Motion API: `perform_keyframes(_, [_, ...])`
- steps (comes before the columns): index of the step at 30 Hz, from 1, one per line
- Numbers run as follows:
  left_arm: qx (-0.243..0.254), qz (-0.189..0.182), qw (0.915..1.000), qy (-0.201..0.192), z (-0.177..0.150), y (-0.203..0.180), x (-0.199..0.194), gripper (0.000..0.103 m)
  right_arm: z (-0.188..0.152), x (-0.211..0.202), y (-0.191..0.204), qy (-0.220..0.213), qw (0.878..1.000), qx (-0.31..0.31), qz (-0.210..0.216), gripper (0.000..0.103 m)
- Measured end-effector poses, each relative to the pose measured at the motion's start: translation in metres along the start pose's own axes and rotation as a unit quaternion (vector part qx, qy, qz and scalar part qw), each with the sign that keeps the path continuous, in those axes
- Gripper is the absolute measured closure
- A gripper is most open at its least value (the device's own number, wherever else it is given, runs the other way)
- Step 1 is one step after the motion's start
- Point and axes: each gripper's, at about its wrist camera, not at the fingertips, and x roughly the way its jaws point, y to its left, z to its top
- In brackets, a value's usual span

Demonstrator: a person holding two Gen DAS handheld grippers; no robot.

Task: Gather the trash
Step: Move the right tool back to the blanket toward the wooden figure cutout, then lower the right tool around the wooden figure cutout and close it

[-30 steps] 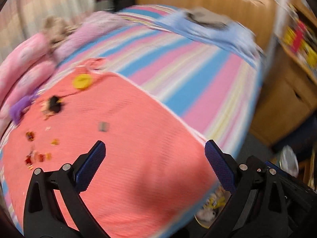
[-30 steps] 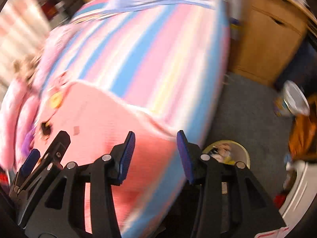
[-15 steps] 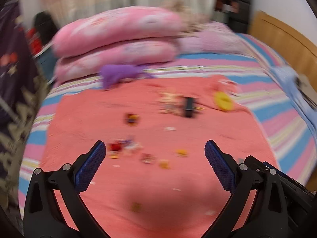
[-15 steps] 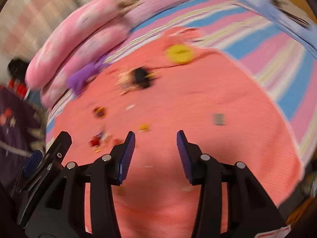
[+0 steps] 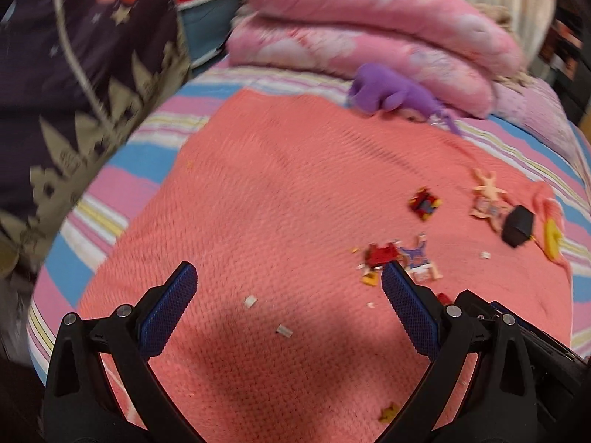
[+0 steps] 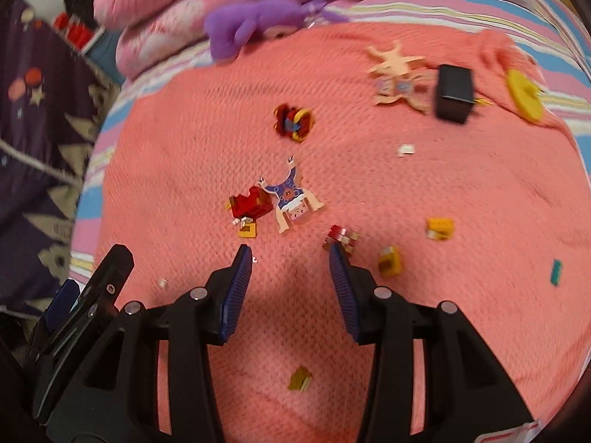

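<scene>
Left gripper (image 5: 286, 277): jaws spread wide, empty, above the coral blanket (image 5: 277, 192).
Small white scraps (image 5: 250, 301): on the blanket between the left fingers.
Right gripper (image 6: 290, 258): jaws parted, holding nothing, over the same blanket.
Red block piece (image 6: 249, 201): just ahead of the right gripper's left finger, touching a paper doll cutout (image 6: 291, 199).
Yellow bits (image 6: 439, 228): scattered right of the right gripper.
Black box (image 6: 453, 92): far right, near a yellow disc (image 6: 524, 96).
Purple plush toy (image 6: 255, 24): at the blanket's far edge, against pink pillows (image 5: 369, 22).
</scene>
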Motion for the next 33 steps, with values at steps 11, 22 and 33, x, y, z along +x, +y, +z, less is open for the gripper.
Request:
perform_keyframes(11, [-0.083, 0.034, 0.994, 0.063, -0.02, 0.015, 0.061, 0.005, 0.014, 0.067, 0.014, 0.055, 0.995, -0.079, -0.012, 0.06])
perform_keyframes(22, [-0.103, 0.035, 0.9906, 0.083, -0.019, 0.011, 0.087, 0.005, 0.024, 0.091, 0.018, 0.066, 0.993, -0.099, -0.024, 0.061])
perform_keyframes(33, [-0.105, 0.023, 0.9906, 0.084, -0.014, 0.003, 0.095, 0.005, 0.031, 0.093, 0.008, 0.067, 0.994, -0.089, -0.022, 0.061])
